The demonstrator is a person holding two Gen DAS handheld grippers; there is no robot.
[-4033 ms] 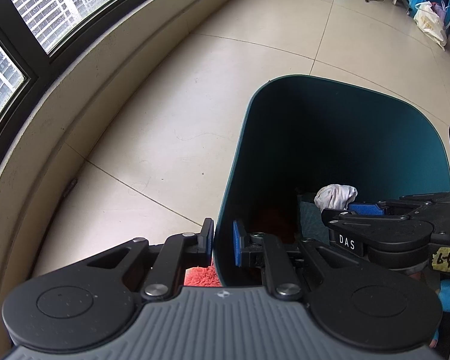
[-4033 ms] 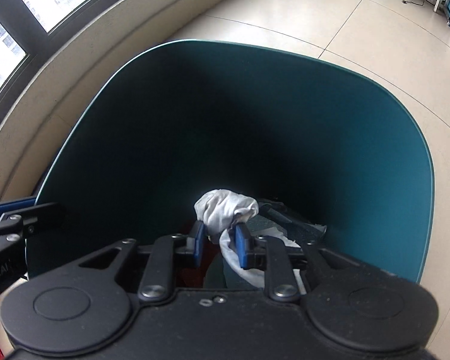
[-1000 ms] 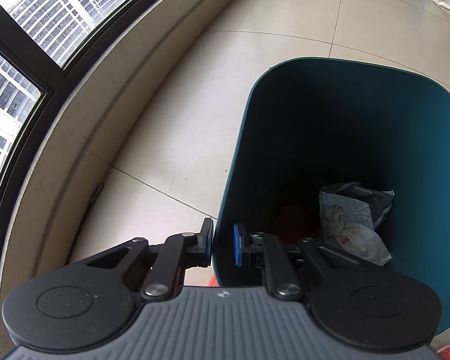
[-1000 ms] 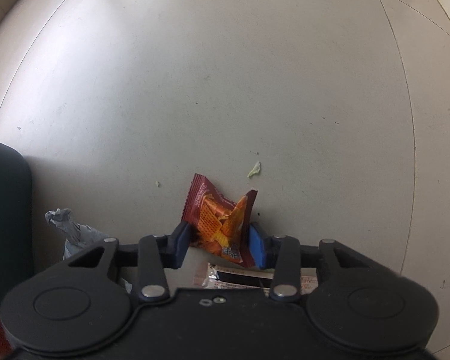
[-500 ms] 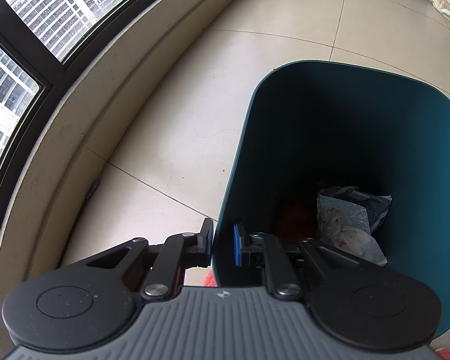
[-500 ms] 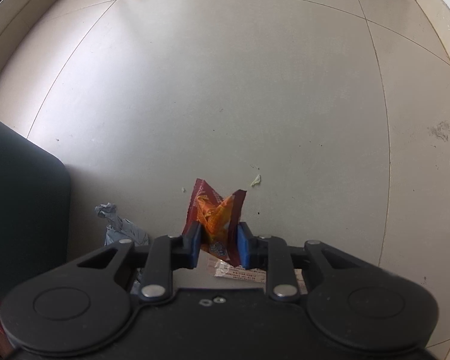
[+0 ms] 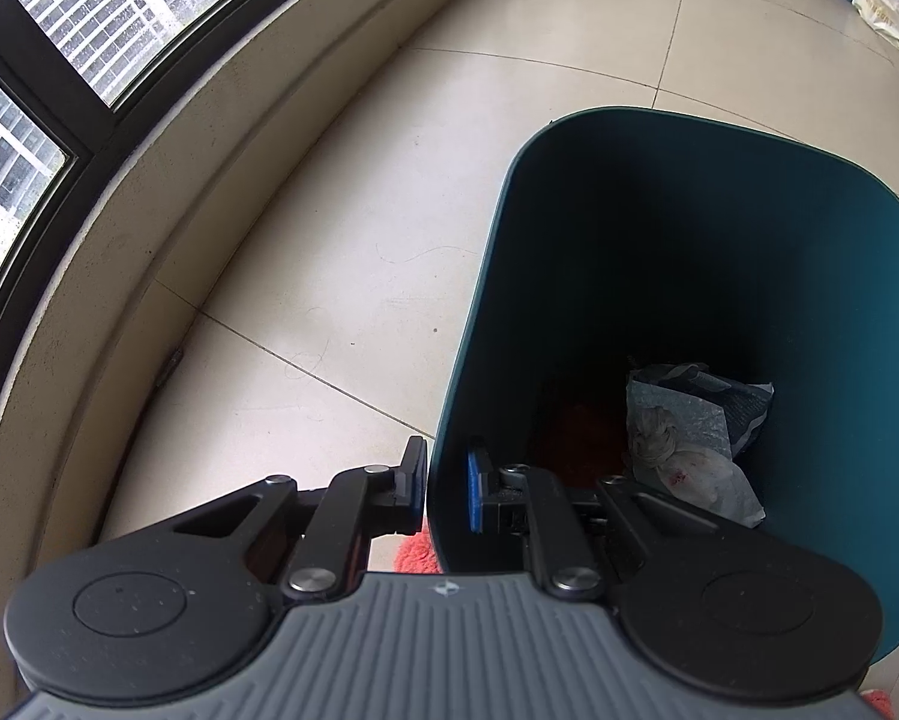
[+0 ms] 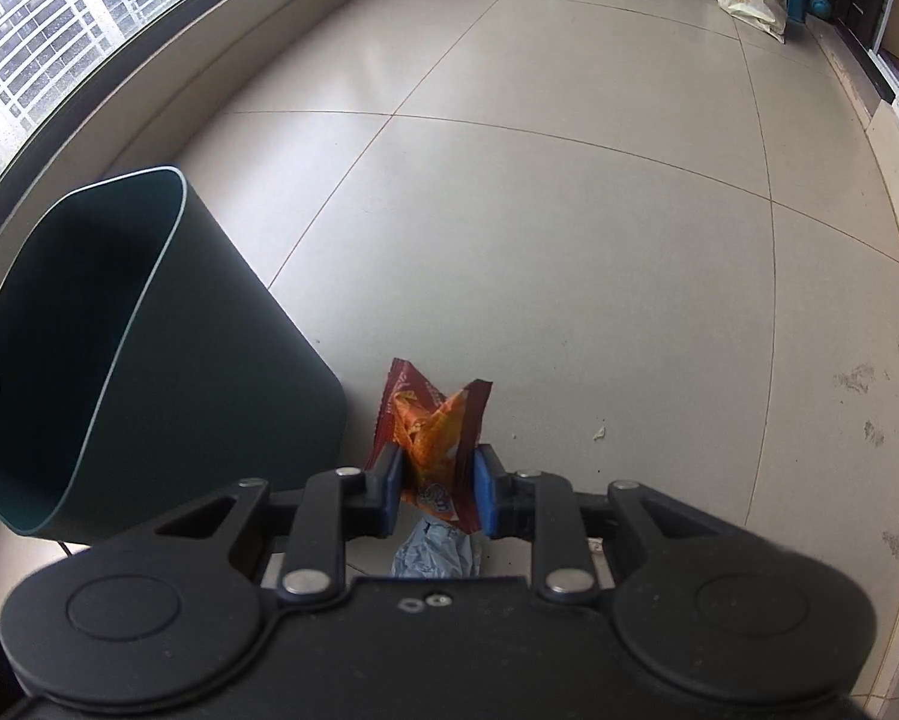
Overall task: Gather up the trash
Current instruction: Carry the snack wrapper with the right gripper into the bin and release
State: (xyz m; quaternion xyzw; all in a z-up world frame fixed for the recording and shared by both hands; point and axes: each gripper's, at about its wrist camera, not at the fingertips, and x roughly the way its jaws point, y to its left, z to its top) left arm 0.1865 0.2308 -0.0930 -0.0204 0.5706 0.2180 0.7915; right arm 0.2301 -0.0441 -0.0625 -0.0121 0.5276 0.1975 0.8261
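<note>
held item: snack wrapper [image 8: 434, 438] clamped in right gripper [image 8: 436, 495] jaws, long axis upright
target: teal bin [image 8: 149, 360], tilted, mouth up-left of the wrapper
left gripper [image 7: 443, 483]: jaws pinching near bin wall [image 7: 449, 420], steadying it
nearer arm: right carries
bin contents: crumpled bags [image 7: 689, 426]
surface: tiled floor [image 8: 569, 240], grey scrap [image 8: 434, 552] below jaws
room: curved window [image 7: 59, 30] beyond the bin

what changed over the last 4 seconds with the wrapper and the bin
The right gripper left the white wad in the teal bin, went down to the floor, closed on the red-orange snack wrapper and has lifted it beside the bin. The left gripper stays clamped on the bin's rim.
</note>
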